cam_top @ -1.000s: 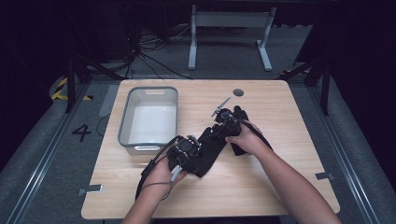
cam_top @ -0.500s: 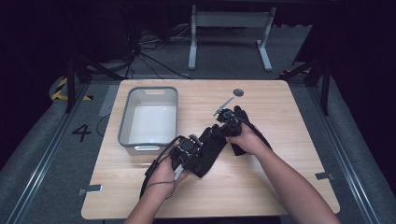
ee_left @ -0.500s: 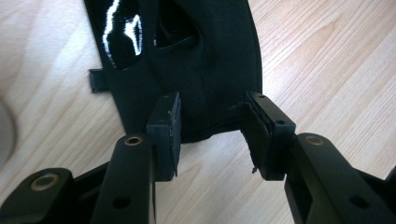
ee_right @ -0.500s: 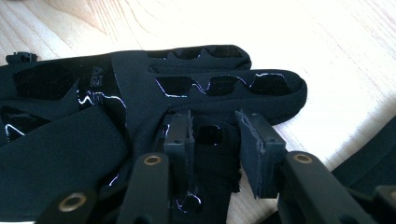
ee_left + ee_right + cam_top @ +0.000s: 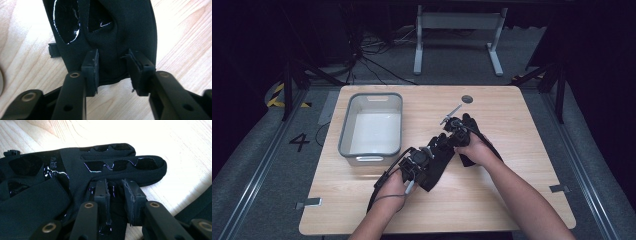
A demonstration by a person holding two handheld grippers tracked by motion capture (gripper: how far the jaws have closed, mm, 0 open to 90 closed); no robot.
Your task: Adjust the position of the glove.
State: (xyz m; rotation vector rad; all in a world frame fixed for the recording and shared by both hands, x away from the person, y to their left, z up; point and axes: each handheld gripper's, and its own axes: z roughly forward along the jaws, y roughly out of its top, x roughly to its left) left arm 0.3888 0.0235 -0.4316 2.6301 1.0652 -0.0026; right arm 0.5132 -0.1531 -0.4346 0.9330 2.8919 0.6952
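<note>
A black glove (image 5: 439, 160) lies flat on the wooden worktop (image 5: 512, 125), near its middle, set at a slant from near left to far right. Glossy patches show on its palm and fingers. In the right gripper view the glove's fingers (image 5: 130, 161) rest on the wood, pointing to the right of that view.

The left hand-held gripper (image 5: 113, 70) sits at the near-left end of the glove. Its jaws have just been closing; they straddle the hem of the glove, with fabric between the pads. A gap shows between the pads, and whether they already press the cloth cannot be told.

The right hand-held gripper (image 5: 116, 195) sits at the far-right end of the glove. Its jaws have also just been closing, and they stand narrowly apart over dark glove material. Whether the pads grip it cannot be told.

In the high view both of the person's forearms come in from the near edge, the left hand (image 5: 394, 187) and right hand (image 5: 477, 150) each bearing its gripper, close to one another over the glove.

A grey tub (image 5: 344, 135) stands on the left part of the worktop, just beyond and left of the glove, apart from it.
</note>
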